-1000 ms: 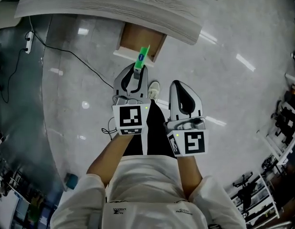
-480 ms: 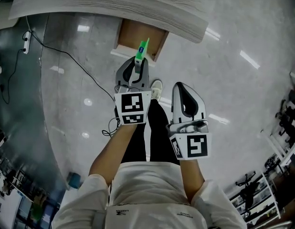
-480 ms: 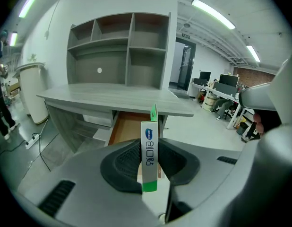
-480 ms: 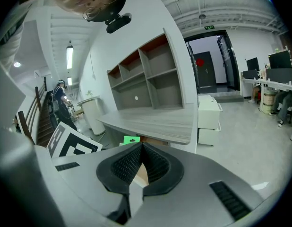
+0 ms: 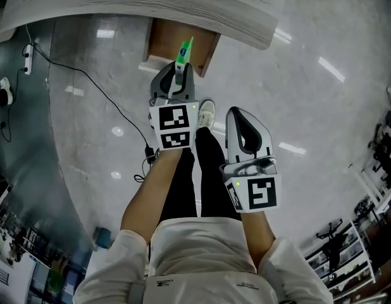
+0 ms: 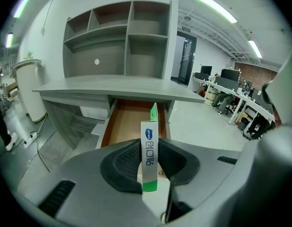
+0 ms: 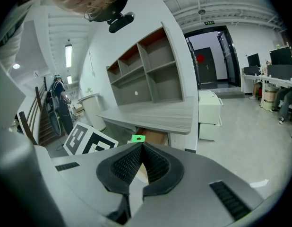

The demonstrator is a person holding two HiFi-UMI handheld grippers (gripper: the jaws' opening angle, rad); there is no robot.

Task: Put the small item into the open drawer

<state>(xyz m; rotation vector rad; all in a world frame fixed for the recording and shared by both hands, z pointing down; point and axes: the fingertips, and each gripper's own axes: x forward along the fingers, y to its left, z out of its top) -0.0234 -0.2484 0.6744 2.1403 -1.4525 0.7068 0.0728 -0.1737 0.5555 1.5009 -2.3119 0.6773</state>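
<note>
The small item [image 5: 181, 54] is a slim white and green packet, standing upright between the pads of my left gripper [image 5: 176, 76], which is shut on it. In the left gripper view the packet [image 6: 149, 151] points at the open wooden drawer [image 6: 133, 121] under the grey desk [image 6: 113, 86]. From the head view its green tip lies over the drawer's [image 5: 169, 43] front edge. My right gripper [image 5: 237, 114] hangs lower right, beside the person's leg. Its jaws [image 7: 142, 148] are shut with nothing in them.
A black cable [image 5: 88, 78] and a power strip [image 5: 28, 59] lie on the glossy floor at the left. A shelf unit [image 6: 117, 41] stands on the desk. A white pedestal cabinet [image 7: 210, 113] stands right of the desk. Racks [image 5: 347, 252] line the far right.
The left gripper has moved forward with the packet, so its tip now reaches over the drawer front. The desk and drawer have come closer. The right gripper has stayed beside the leg.
</note>
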